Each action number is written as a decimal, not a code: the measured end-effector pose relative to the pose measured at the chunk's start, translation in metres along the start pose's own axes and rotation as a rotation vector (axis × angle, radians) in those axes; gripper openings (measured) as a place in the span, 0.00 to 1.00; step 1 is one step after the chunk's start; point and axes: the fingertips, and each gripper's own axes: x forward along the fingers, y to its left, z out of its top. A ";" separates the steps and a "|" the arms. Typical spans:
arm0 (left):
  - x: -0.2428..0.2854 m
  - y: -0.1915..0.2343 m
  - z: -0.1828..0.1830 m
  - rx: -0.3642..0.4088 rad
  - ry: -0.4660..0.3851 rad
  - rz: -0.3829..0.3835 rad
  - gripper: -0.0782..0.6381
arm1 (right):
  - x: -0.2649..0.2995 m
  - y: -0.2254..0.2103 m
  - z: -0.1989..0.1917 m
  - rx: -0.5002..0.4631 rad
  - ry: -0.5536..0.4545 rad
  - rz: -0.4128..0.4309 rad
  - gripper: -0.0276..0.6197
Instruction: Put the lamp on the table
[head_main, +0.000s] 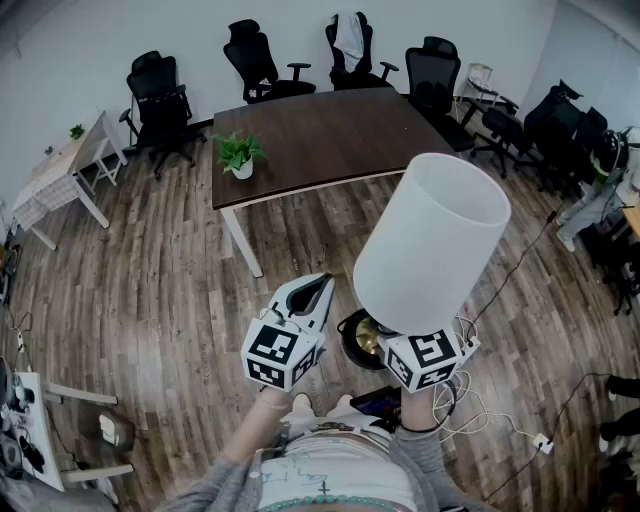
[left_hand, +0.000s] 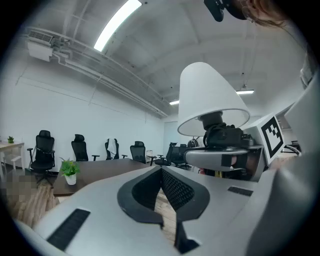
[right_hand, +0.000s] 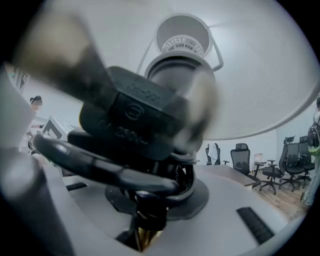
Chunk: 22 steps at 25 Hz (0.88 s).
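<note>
Right claw (right_hand: 145, 227) is clamped on the lamp (head_main: 430, 245), low on the brass stem (right_hand: 142, 242) just under the black socket. A loop of cord (right_hand: 100, 162) is bunched against the jaws. The claw is held level and the lamp is carried upright in the air, right in front of the person. The shade (left_hand: 207, 97) is on top and the round base (head_main: 362, 340) hangs below, over the floor. Left claw (left_hand: 161, 172) is seen just beside it, jaws closed together, nothing between them. Ahead and well apart, the dark table (head_main: 320, 135) is found bare but for a small plant (head_main: 240, 155) near its left corner. Chairs are ranged behind it.

The step in hand is judged to be the carry to the table; the setting down is not yet begun. To be done well, the clamp is best held firm. The grip sits low and the wide shade probably makes the load top-heavy, so any roll of the wrist could be magnified up top. From above, the base is half hidden by the shade, so the table edge must be cleared with care. A spot away from the plant is to be chosen and the base laid flat. The bunched cord is to be watched so that nothing is trapped beneath.
</note>
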 end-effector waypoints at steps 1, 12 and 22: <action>0.000 -0.002 0.000 0.000 -0.001 0.002 0.12 | -0.002 -0.001 0.000 -0.003 0.001 0.001 0.18; 0.003 -0.026 -0.004 0.001 0.005 0.012 0.12 | -0.021 -0.009 -0.002 0.004 -0.012 0.028 0.18; 0.014 -0.039 -0.004 -0.003 -0.001 0.057 0.12 | -0.029 -0.022 -0.002 -0.022 -0.012 0.081 0.18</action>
